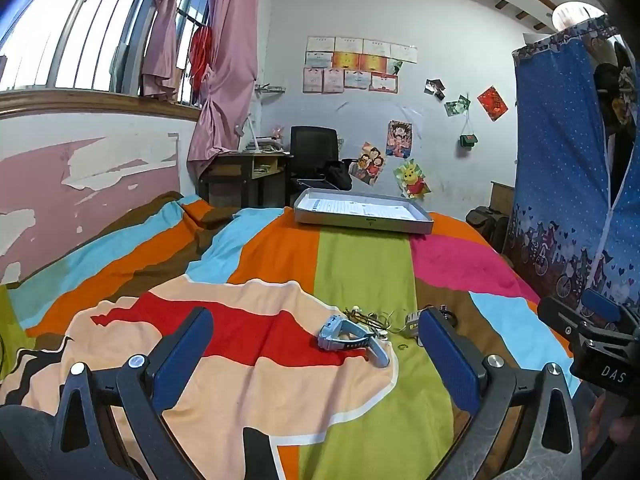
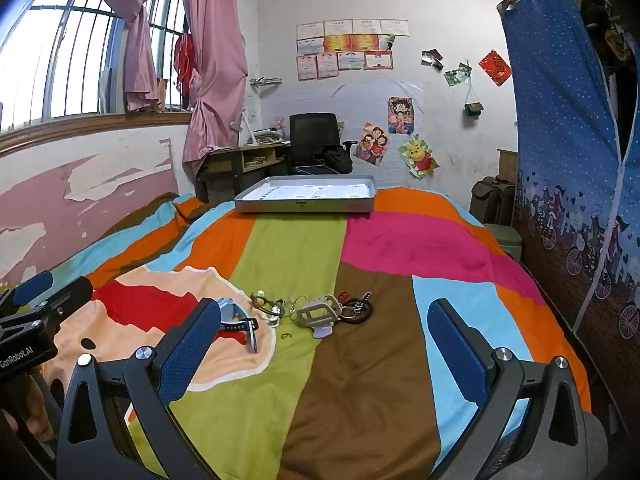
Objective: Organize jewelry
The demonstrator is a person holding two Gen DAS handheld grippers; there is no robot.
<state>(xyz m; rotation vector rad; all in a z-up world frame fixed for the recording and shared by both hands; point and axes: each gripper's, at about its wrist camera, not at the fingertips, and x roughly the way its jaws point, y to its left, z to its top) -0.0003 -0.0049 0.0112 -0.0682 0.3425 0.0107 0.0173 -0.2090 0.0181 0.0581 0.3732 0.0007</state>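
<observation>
On bedspread [image 2: 360,360], tangled jewelry [image 2: 312,310]

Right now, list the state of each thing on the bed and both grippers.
Left gripper: jaws open, empty.
Right gripper: jaws open, empty.
Watch: lying on its side on the blanket, untouched.
Trinket pile: loose, tangled, beside the watch.
Small hook: lying apart from the pile.
Tray: open, at the far end of the bed, no jewelry visible in it.

bright window [image 1: 60,32] daylight, sharp focus, fisheye-warped edges.
</observation>
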